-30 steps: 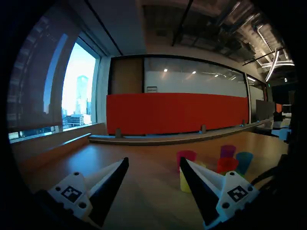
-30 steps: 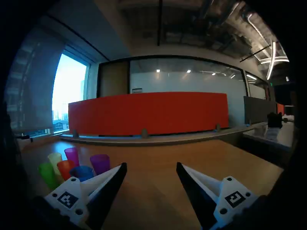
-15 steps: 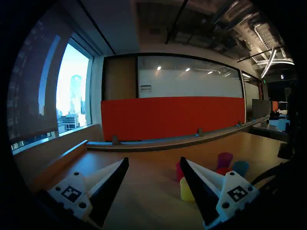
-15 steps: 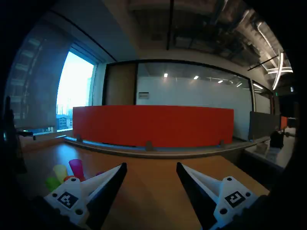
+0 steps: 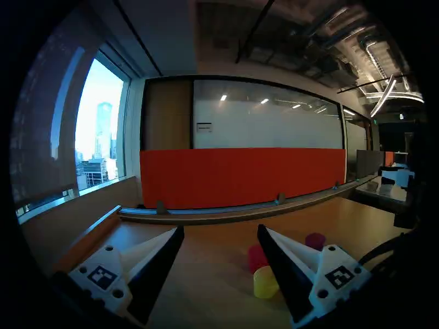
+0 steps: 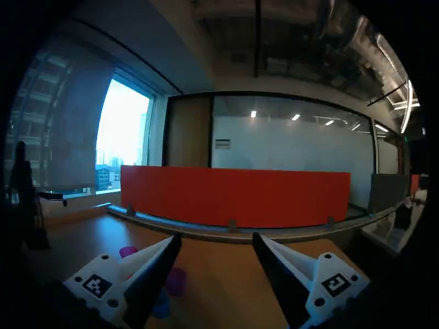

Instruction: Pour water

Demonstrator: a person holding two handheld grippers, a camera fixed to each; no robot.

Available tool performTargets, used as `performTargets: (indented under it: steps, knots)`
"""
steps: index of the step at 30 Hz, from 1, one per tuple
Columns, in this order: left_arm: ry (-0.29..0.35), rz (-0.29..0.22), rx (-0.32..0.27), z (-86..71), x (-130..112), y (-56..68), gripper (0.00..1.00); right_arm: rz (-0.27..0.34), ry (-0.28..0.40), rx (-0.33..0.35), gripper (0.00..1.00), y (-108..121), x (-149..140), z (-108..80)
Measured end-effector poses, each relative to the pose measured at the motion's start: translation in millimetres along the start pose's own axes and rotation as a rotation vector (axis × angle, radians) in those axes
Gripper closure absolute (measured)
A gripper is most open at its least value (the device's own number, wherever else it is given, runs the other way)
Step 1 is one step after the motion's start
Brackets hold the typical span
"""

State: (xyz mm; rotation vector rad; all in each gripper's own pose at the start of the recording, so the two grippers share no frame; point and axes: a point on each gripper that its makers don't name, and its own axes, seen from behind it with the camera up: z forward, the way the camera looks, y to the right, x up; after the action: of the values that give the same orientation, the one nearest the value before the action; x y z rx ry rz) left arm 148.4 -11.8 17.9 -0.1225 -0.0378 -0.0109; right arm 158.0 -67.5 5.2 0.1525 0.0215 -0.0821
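**Cups on the wooden surface [image 5: 219,263]**

In my left gripper view, a yellow cup [image 5: 266,282], a red-pink cup [image 5: 255,257] just behind it and a purple cup [image 5: 315,241] stand upright. In my right gripper view, a magenta cup [image 6: 128,251], a violet cup [image 6: 176,281] and a blue cup [image 6: 161,304] sit low, partly hidden.

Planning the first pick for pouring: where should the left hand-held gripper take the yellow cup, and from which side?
Across its side wall below the rim, coming in level from the near side. The yellow cup stands upright with a red cup just beyond it, so the open left hand-held gripper should straddle it from the front without nudging that neighbour.
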Motion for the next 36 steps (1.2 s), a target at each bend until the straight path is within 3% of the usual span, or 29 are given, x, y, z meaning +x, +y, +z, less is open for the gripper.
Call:
performTargets:
  steps: [8,14,24,32,36]
  knots:
    - [0.0,-0.018,-0.057,2.6,15.6,8.0,0.01,0.01,-0.001,0.02,0.0,-5.3,6.4,6.4]
    - [0.001,-0.011,-0.131,4.3,27.0,18.3,0.01,0.02,-0.016,0.056,0.0,-9.0,6.9,10.2]
    - [0.007,-0.019,-0.362,-2.7,39.1,61.0,0.01,0.029,-0.058,0.241,0.0,-38.5,3.3,13.3]
    - [0.002,0.029,-0.458,-6.7,38.5,76.2,0.01,0.009,-0.063,0.383,0.0,-62.8,12.4,14.0]
    - [-0.006,0.035,-0.502,-9.3,35.9,85.9,0.01,-0.002,-0.071,0.422,0.0,-68.9,13.0,15.0]
